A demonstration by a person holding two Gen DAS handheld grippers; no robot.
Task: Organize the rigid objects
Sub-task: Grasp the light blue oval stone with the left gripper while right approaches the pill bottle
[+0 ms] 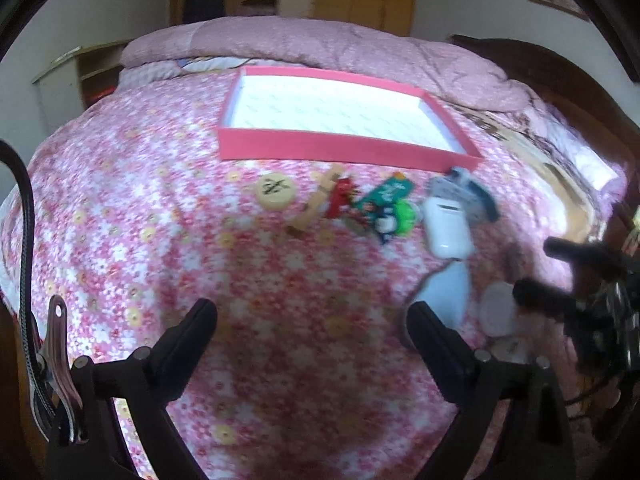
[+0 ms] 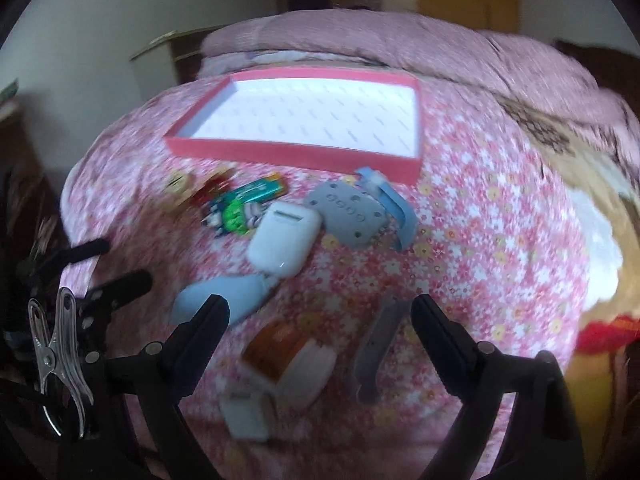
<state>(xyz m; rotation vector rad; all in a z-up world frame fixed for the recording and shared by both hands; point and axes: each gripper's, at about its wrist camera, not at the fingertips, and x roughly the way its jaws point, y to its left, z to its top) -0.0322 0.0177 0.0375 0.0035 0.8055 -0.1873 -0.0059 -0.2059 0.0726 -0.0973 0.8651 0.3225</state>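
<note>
Lying lower centre between the spread, empty right gripper [image 2: 320, 320] jaws, the orange-and-white box [image 2: 288, 364] is found nearest, long axis slanting up-left.

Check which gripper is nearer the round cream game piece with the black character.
Left. The left gripper hovers open just below the round cream game piece, slightly right of it. The right gripper sits farther right, over the white and grey items; the piece lies up-left.
</note>
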